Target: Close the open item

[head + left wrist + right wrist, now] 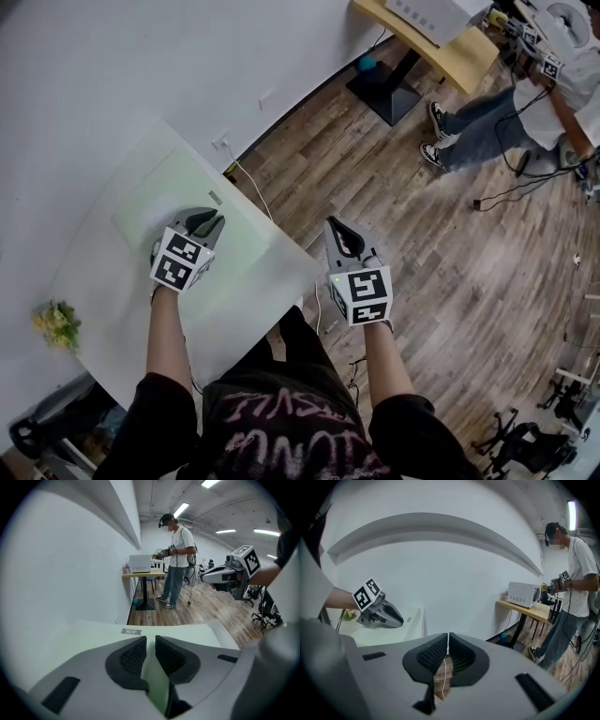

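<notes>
No open item shows on the white table; only a pale green mat with a small grey label lies on it. My left gripper hovers over the mat, jaws a narrow gap apart with nothing between them. My right gripper hangs off the table's right edge above the wooden floor, its fingertips touching and empty. Each gripper appears in the other's view: the right gripper, the left gripper.
A bunch of yellow flowers lies at the table's left end. A person stands at a wooden table holding a white microwave. A white cable runs down the wall. Office chairs stand at the lower right.
</notes>
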